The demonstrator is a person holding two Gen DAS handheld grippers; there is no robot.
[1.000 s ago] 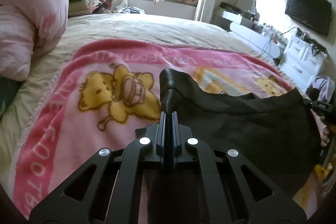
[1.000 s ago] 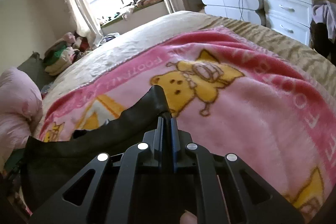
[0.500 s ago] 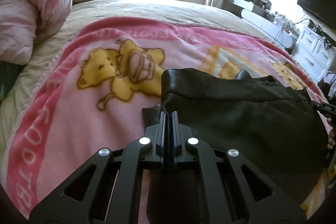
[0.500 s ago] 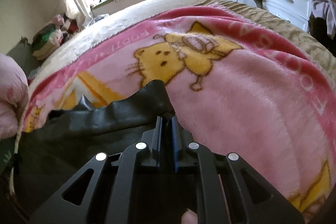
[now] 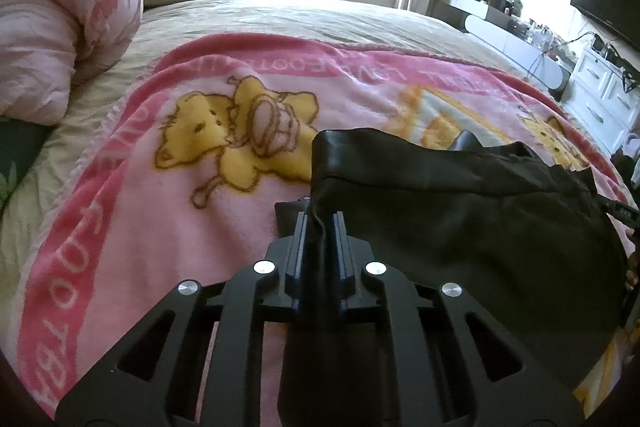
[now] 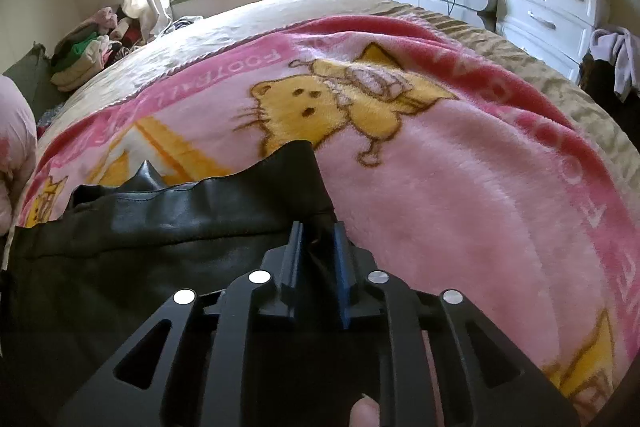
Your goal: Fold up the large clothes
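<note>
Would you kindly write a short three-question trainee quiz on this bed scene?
1. True or false: the black garment lies on the pink blanket.
2. Multiple choice: what shows between the fingers of the right gripper? A) a pillow B) black fabric C) nothing
3. Fill in: in the left wrist view, the left gripper has the garment's ____ corner between its fingers.

Key
1. True.
2. B. The jaws are opening, with the fabric between them.
3. Left. These jaws are opening too, and cloth sits in the narrow gap.
</note>
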